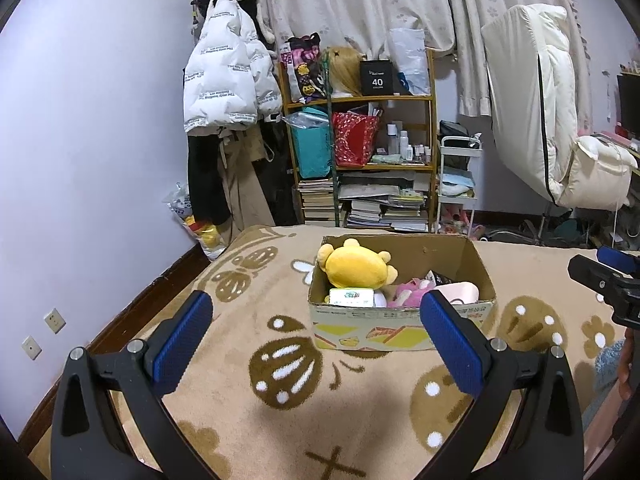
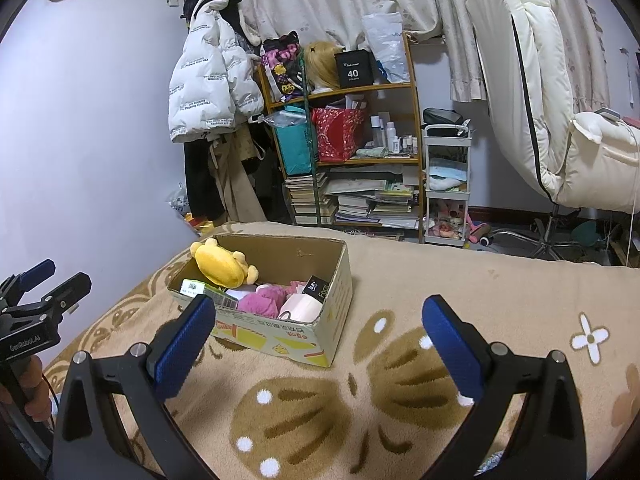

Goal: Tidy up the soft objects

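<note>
An open cardboard box (image 1: 400, 326) (image 2: 340, 312) stands on a beige patterned blanket (image 1: 256, 412) (image 2: 500, 280). In it lie a yellow plush toy (image 1: 354, 266) (image 2: 222, 266), a pink plush (image 1: 408, 294) (image 2: 260, 304), a pale pink item (image 1: 460, 292) (image 2: 302, 306) and a white-green pack (image 1: 352, 296) (image 2: 196, 288). My left gripper (image 1: 316, 314) is open and empty, just short of the box. My right gripper (image 2: 318, 318) is open and empty, near the box's right front corner. Each gripper shows at the edge of the other's view.
Behind the bed stand a cluttered wooden shelf (image 1: 360, 140) (image 2: 348, 136), hanging coats (image 1: 228, 80) (image 2: 212, 76), a white trolley (image 1: 456, 184) (image 2: 446, 184) and a padded white chair (image 1: 552, 120) (image 2: 560, 100). The bed's left edge drops to the floor by the wall.
</note>
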Action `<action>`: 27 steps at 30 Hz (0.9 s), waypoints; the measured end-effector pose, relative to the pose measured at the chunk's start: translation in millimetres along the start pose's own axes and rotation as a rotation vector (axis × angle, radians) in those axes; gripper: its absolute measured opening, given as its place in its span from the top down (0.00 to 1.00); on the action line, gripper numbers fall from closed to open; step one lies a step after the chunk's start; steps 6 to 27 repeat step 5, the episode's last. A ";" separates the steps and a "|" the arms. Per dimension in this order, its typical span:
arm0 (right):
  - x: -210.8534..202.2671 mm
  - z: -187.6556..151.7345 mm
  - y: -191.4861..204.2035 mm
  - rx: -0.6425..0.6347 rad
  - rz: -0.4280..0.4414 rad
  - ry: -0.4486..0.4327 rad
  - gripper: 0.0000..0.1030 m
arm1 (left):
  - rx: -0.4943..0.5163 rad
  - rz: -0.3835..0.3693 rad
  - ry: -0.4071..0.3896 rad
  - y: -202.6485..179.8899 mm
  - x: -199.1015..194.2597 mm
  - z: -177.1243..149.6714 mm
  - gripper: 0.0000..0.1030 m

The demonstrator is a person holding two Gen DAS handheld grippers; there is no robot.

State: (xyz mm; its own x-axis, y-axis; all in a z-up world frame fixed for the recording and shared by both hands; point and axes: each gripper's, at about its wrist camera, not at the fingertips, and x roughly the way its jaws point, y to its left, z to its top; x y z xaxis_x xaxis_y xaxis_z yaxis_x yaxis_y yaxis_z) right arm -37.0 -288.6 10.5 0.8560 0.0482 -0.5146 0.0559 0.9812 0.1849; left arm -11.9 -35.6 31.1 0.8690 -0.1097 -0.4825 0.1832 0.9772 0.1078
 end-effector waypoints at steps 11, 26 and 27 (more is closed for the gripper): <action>0.0 0.2 -0.4 -0.001 0.000 -0.001 0.00 | 0.012 -0.004 0.005 -3.6 0.7 -2.5 0.01; 0.0 0.2 -0.4 -0.001 0.000 -0.001 0.00 | 0.012 -0.004 0.005 -3.6 0.7 -2.5 0.01; 0.0 0.2 -0.4 -0.001 0.000 -0.001 0.00 | 0.012 -0.004 0.005 -3.6 0.7 -2.5 0.01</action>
